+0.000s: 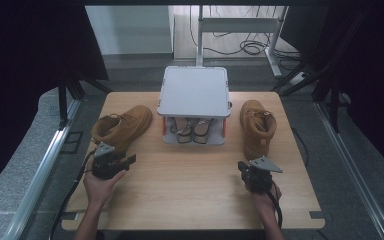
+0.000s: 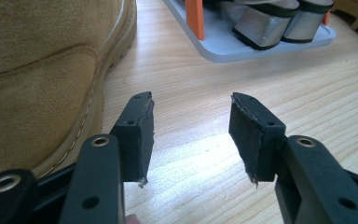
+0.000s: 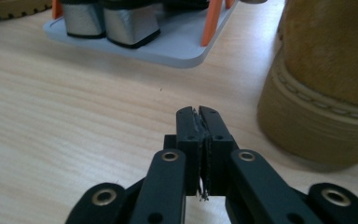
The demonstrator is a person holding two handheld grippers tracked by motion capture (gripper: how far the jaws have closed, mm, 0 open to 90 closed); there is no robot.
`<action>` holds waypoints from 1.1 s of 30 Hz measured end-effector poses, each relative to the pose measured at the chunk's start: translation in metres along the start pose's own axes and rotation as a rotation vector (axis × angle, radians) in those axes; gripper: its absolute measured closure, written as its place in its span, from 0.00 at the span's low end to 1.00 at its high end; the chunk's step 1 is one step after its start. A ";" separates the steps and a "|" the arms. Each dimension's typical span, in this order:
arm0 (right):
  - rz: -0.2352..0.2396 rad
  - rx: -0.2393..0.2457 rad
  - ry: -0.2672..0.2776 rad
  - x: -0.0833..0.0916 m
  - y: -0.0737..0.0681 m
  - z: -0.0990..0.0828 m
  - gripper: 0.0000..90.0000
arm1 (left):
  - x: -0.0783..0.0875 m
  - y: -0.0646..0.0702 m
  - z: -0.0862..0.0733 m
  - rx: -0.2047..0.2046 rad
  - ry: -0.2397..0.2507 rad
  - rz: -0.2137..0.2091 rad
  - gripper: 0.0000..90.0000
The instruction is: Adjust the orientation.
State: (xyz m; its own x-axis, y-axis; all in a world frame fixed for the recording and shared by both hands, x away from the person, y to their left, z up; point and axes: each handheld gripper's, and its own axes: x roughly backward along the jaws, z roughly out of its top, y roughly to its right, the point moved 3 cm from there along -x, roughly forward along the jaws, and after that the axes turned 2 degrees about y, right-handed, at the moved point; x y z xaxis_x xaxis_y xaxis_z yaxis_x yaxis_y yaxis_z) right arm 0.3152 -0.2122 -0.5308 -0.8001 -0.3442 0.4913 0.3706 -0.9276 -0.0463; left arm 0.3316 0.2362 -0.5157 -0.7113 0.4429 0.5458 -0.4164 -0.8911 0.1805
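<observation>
The two tan suede boots sit on my pale wooden bench, one on each side of a small grey shoe rack with orange posts. The left boot lies slanted, just beside my left hand-held gripper. The right boot stands with its heel near my right hand-held gripper.

My left hand-held gripper has its jaws partly apart, with nothing between them, just bare wood. In the left gripper view the boot's side is right next to it. My right hand-held gripper is closed tight on nothing, and the boot's heel is close by.

A pair of silver block-heel shoes already sits on the bottom shelf. The top shelf is bare. I think the boots go up there, so no boot is lifted yet and both are left to do.
</observation>
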 end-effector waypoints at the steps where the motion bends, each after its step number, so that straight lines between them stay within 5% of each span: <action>1: -0.002 -0.007 0.003 -0.001 0.001 0.001 0.98 | 0.000 0.000 0.000 0.000 -0.001 -0.002 0.54; 19: -0.019 0.007 0.037 -0.027 0.004 0.024 0.99 | -0.012 0.005 -0.005 -0.001 -0.063 -0.028 0.53; 33: -0.099 0.011 0.045 -0.057 0.024 0.040 0.99 | -0.017 0.010 -0.007 -0.022 -0.100 -0.043 0.52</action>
State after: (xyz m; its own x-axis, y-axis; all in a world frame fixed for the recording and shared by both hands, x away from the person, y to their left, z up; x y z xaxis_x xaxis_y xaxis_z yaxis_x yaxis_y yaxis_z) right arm 0.3887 -0.2085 -0.5253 -0.8532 -0.2577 0.4536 0.2938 -0.9558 0.0096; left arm 0.3355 0.2207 -0.5294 -0.6330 0.4677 0.6170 -0.4583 -0.8686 0.1883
